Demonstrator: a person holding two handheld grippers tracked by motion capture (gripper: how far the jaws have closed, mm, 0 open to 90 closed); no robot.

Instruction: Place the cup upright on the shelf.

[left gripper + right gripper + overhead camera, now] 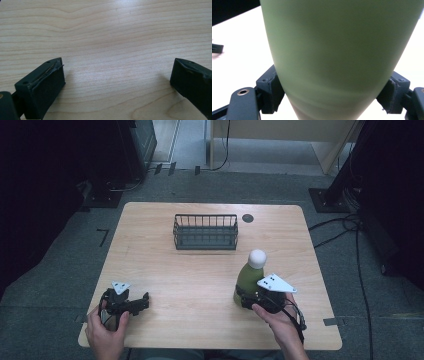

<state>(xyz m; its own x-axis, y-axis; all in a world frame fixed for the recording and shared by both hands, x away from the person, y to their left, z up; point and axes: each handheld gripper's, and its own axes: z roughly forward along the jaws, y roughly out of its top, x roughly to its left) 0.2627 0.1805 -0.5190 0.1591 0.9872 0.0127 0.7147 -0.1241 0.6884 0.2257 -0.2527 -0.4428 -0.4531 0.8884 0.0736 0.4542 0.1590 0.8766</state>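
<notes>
Two grippers were at work over the wooden table, one in each of the person's hands. The right gripper was low at the near right of the table, and its jaws stood on either side of a green bottle near its base; in the right gripper view the bottle sat between both pads and touched them, so the claw was clamped on it. That bottle stood upright on the table with its white cap on top, tilted only a little if at all. A grey three-cornered plate sat on top of the right gripper, just beside the bottle's shoulder. The right hand came in from the near edge. Well apart from this, at the near left corner, the left hand held the left gripper low over the table. In the left gripper view its jaws stood wide apart above bare wood with nothing between them. A dark wire basket stood at the far middle of the table, well apart from the bottle, and a small dark round spot lay just beyond its right end.
</notes>
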